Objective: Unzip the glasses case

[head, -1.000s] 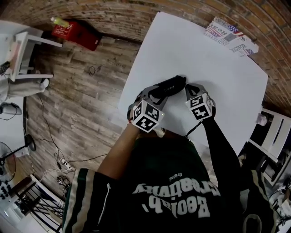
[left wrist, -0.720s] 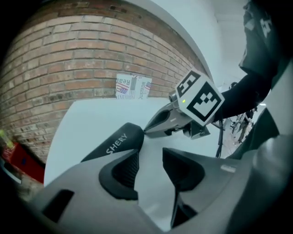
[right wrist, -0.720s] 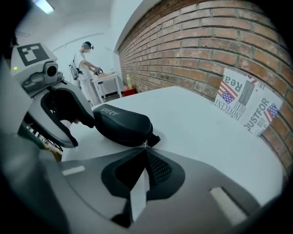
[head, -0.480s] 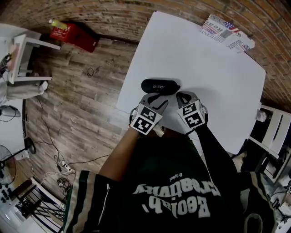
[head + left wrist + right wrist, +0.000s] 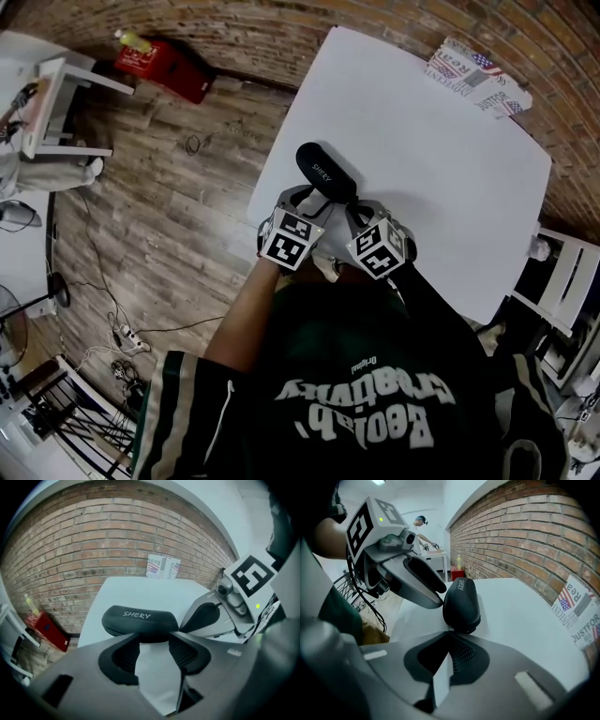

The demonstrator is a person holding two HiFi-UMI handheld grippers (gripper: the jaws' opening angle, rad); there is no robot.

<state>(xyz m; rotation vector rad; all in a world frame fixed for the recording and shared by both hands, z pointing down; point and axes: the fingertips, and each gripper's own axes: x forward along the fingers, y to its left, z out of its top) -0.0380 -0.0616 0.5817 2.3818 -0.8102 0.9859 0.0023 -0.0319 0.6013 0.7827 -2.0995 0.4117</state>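
Note:
A black zipped glasses case (image 5: 325,172) with white lettering lies slantwise on the white table (image 5: 450,159). My left gripper (image 5: 313,199) stands at its near long side. In the left gripper view the case (image 5: 139,619) lies across the fingertips (image 5: 123,645), and my left gripper (image 5: 154,643) is open, its jaws having just been opening; the pads do not clearly press the case. My right gripper (image 5: 352,210) is shut, its tips meeting at the case's near end (image 5: 461,603). In the right gripper view my right gripper (image 5: 450,633) hides any zipper pull it may pinch.
A printed paper (image 5: 478,73) lies at the table's far right corner. The table's left edge (image 5: 267,155) drops to a wood floor with a red box (image 5: 164,67) and cables. White furniture stands at the far left and right. A brick wall runs behind.
The case has swung from lying crosswise to slanting up-left. Both grippers have drawn back toward me, the right one shifting left. The left jaws no longer wrap the case.

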